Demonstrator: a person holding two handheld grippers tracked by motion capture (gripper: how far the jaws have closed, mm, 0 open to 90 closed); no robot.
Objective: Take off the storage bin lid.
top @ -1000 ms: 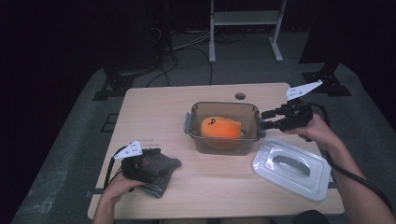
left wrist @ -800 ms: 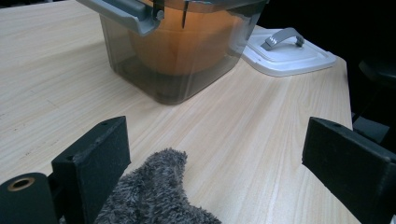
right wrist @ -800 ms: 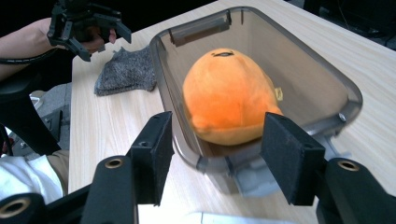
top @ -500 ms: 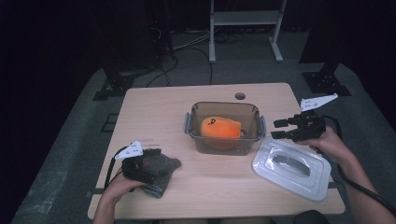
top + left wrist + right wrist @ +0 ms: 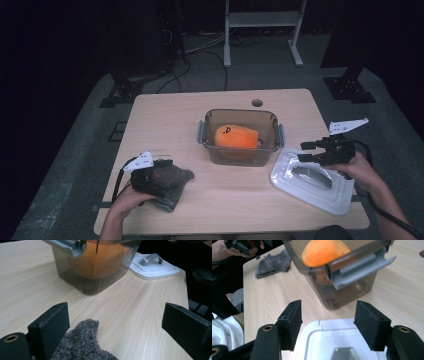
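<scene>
A smoky clear container [image 5: 240, 114] with grey latches stands mid-table and holds an orange plush item [image 5: 236, 138]. Its white lid [image 5: 310, 182], grey handle up, lies flat to the right. My right gripper [image 5: 303, 152] hovers low over the lid's near-left part, pointing at the container [image 5: 347, 287]. Its jaws have just been opening and stand open with nothing between them [image 5: 329, 312]. At the front left my left gripper [image 5: 170, 177] rests open over a grey fuzzy cloth [image 5: 85, 340], which lies by the left jaw.
The light wooden table [image 5: 165, 125] has a small round hole [image 5: 257, 103] at its far edge. Bare wood lies between the cloth and the container. Dark floor, cables and a metal stand [image 5: 260, 20] are beyond the table.
My right gripper has moved right and down, from beside the container's right latch to just over the lid, and its jaws have widened. The left gripper and cloth have stayed put.
</scene>
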